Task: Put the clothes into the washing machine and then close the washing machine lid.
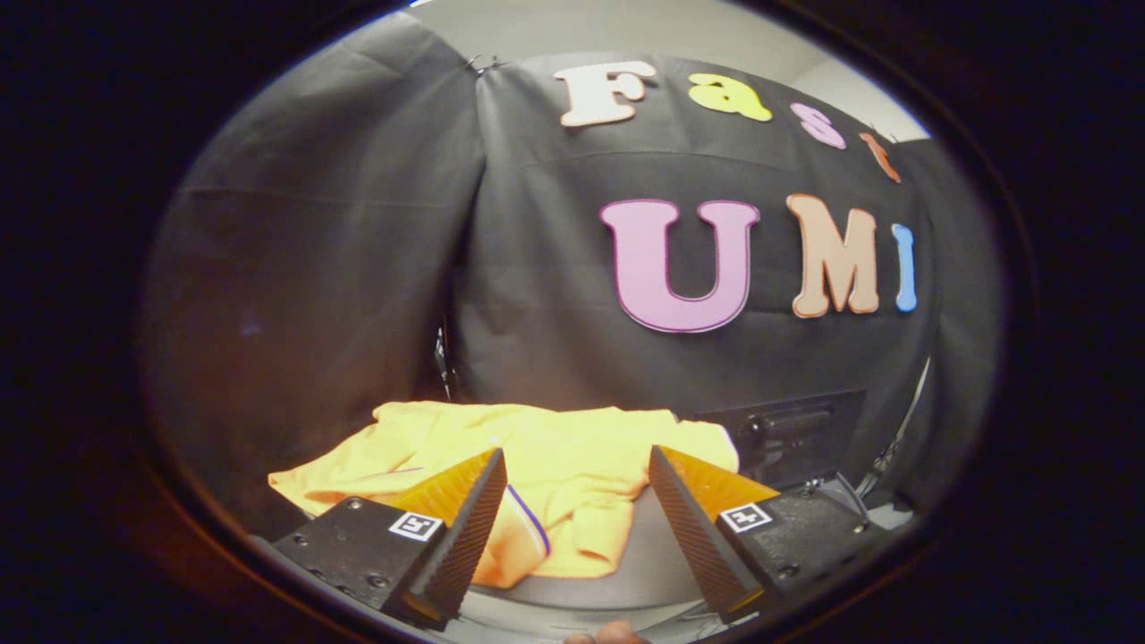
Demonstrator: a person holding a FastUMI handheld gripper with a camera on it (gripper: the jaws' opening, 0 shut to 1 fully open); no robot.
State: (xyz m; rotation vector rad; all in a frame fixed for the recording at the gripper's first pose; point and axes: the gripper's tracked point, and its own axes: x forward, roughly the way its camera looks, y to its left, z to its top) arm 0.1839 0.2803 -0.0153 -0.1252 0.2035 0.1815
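Gaping gripper (572, 465) fingers apart, empty; yellow garment (555, 447) edge between them, just ahead.

Gripper (572, 465) level — fingers spread wide apart, nothing pressed between them

A smooth grey surface (617, 572) carries the things; whether it is a table or the top of a machine is hard to tell. A yellow-orange shirt (555, 465) lies spread out and crumpled right on it. The gripper's (572, 487) two fingers are spread wide apart above it, with the shirt between and beyond them.
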